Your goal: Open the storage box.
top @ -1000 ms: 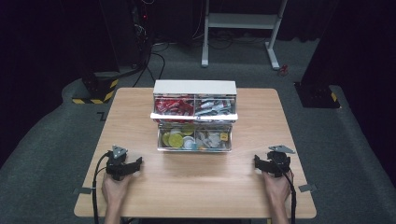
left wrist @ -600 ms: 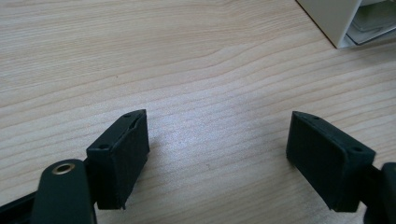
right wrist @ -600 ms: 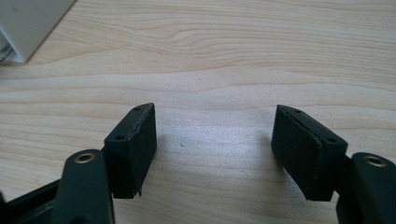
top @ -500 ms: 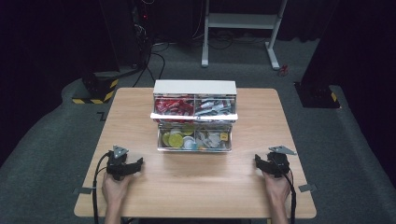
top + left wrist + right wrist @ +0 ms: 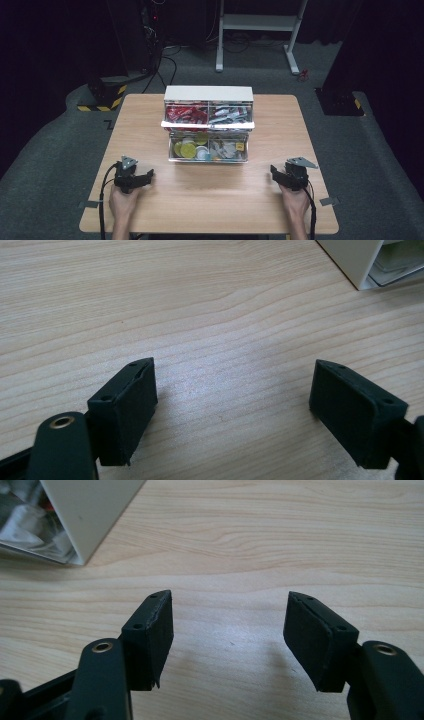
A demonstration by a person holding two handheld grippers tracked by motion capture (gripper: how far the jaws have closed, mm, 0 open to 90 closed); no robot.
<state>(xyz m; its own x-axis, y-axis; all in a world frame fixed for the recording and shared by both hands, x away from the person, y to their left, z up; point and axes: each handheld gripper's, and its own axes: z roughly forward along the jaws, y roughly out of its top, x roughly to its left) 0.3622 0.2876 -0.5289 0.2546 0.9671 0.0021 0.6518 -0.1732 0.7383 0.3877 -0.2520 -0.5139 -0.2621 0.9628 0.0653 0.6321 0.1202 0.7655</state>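
Presently: drawer cabinet (image 5: pixel 209 95) mid-table, both drawers pulled out toward person, long axis crosswise. Left gripper (image 5: pixel 148 176) near-left of cabinet, jaws wide apart, empty. Right gripper (image 5: pixel 273 170) near-right of cabinet, wide apart, empty. Distances roughly equal.

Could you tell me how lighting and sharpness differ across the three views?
High view: lit table amid dark surroundings, drawer cabinet slightly soft. Left gripper view: pale sheen on the wood between the open left gripper jaws. Right gripper view: soft shadows under the open right gripper.

Drawer (image 5: pixel 207 149) contents (small, blurred) defy identification.
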